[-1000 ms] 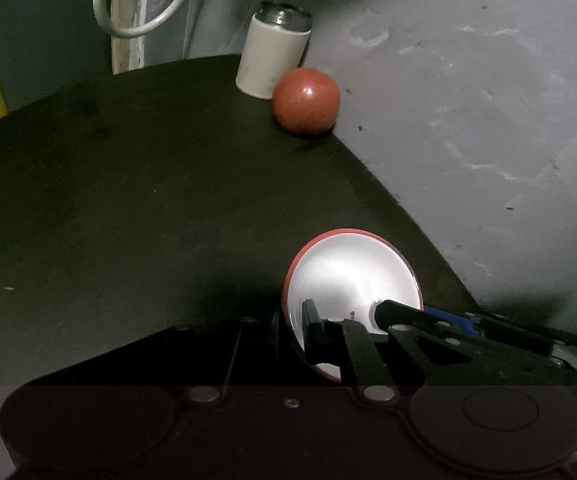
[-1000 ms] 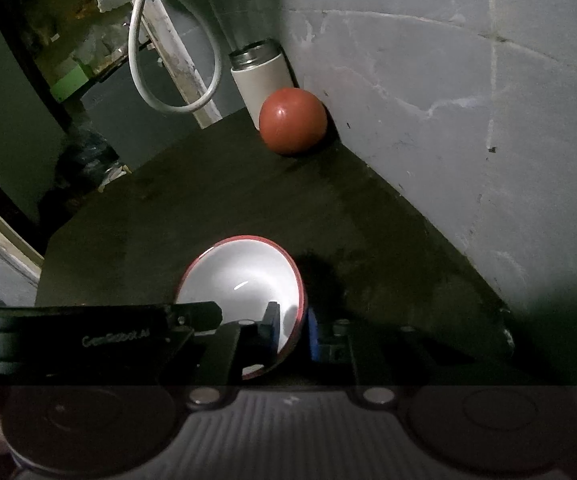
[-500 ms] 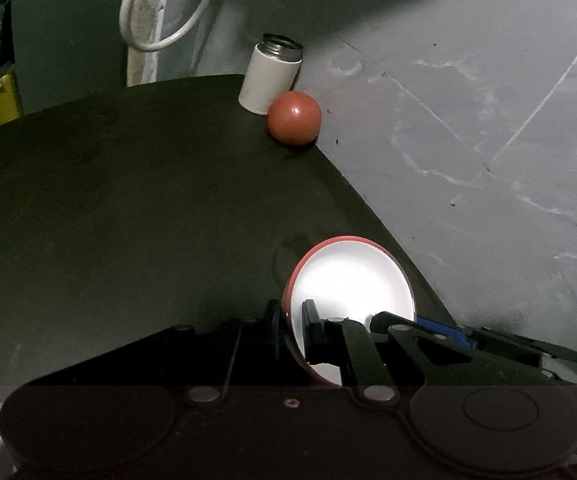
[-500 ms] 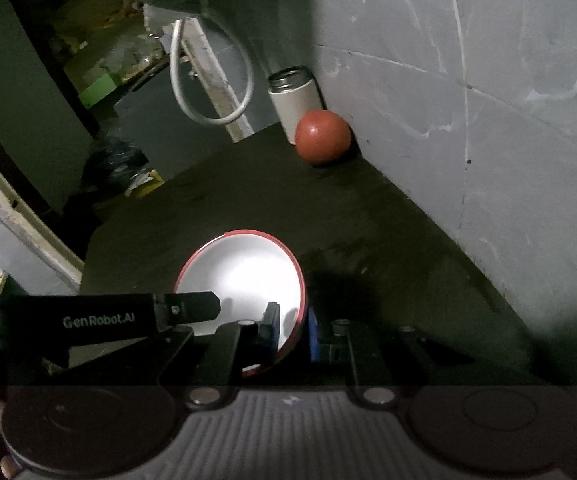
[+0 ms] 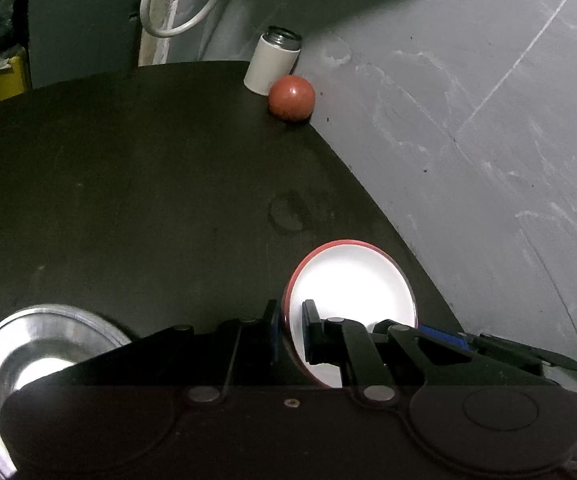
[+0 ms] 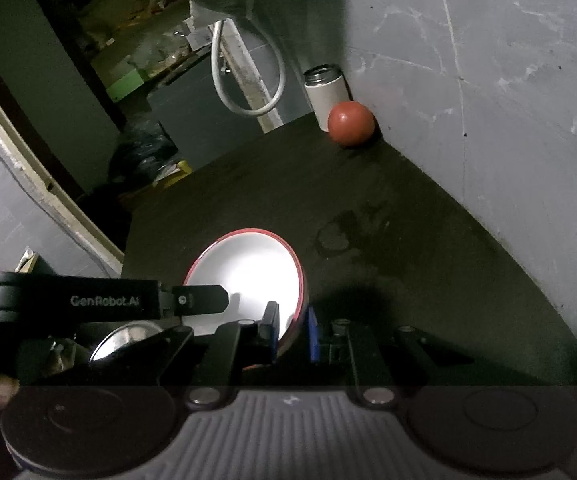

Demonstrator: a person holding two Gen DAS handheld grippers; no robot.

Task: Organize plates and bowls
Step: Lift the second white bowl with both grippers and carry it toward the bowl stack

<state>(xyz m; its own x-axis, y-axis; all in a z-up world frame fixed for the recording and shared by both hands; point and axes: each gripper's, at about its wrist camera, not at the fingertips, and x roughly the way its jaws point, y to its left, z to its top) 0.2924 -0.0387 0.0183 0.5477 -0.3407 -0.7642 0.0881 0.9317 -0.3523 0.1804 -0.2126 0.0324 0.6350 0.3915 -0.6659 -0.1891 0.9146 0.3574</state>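
A white bowl with a red rim (image 5: 352,292) hangs tilted above the dark table (image 5: 128,200), held from both sides. My left gripper (image 5: 290,320) is shut on its left rim, one finger inside and one outside. In the right wrist view the same bowl (image 6: 248,272) has my right gripper (image 6: 292,328) shut on its right rim. A shiny steel plate (image 5: 28,344) lies on the table at the lower left, partly hidden by the left gripper's body; a sliver of that plate (image 6: 124,340) shows under the other gripper's arm.
A red ball (image 5: 291,97) and a white canister with a metal top (image 5: 272,65) stand at the table's far corner against the grey wall (image 5: 488,160). A white hose loop (image 5: 176,8) hangs behind. A wet mark (image 5: 288,212) lies mid-table.
Both grippers, with the bowl between them, have drawn back and upward from the ball and canister, which now look smaller. The steel plate has come into view at the lower left.
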